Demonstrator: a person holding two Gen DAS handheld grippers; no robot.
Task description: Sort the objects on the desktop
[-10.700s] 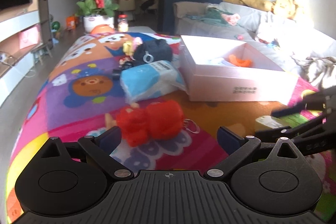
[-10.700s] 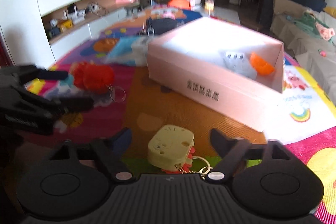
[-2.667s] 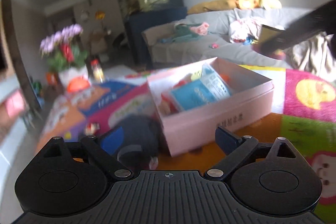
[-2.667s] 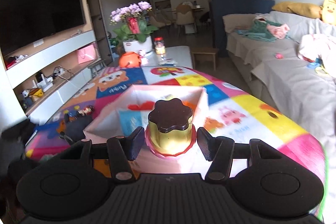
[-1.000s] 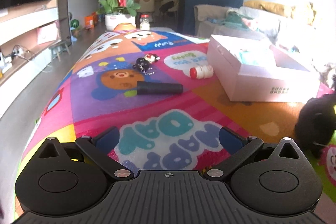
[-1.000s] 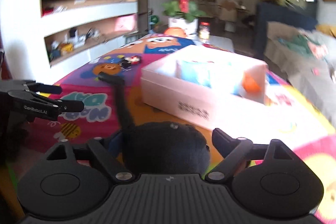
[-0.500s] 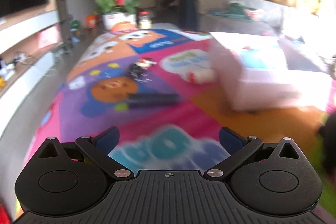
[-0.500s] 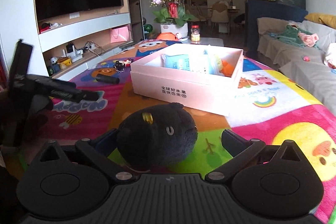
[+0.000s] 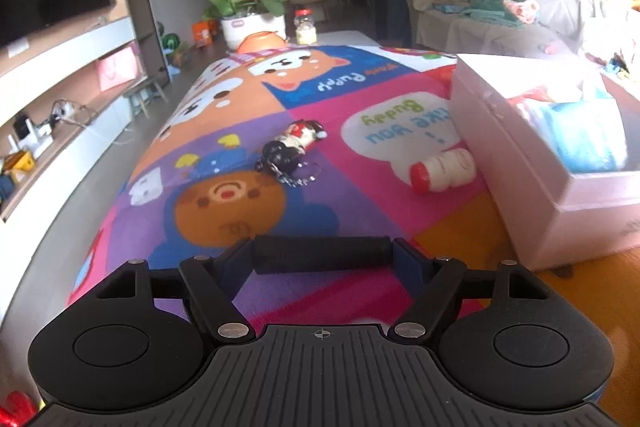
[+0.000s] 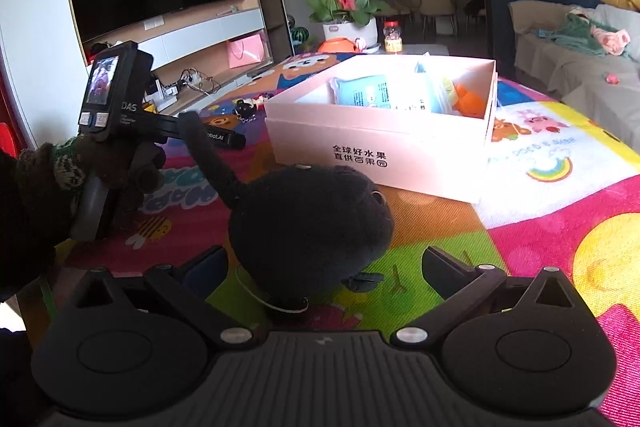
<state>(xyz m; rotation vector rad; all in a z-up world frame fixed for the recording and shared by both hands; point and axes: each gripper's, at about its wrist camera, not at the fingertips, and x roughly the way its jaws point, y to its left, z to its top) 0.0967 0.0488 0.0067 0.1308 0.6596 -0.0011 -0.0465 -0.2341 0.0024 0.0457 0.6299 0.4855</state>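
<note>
Where the left gripper [image 9: 322, 255] was empty a second ago, its fingers now pinch the black foam cylinder [image 9: 322, 254] endwise at lower centre; the right gripper [image 10: 324, 267] stays spread around the round black plush toy [image 10: 310, 227], so the pink cardboard box [image 10: 380, 151] is judged next.

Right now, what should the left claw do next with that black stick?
Probably squeeze shut on it. The left gripper has its fingers at the two ends of the black stick, which lies flat on the mat. Whether it already grips is unclear. Then it could go into the pink box nearby.
</note>
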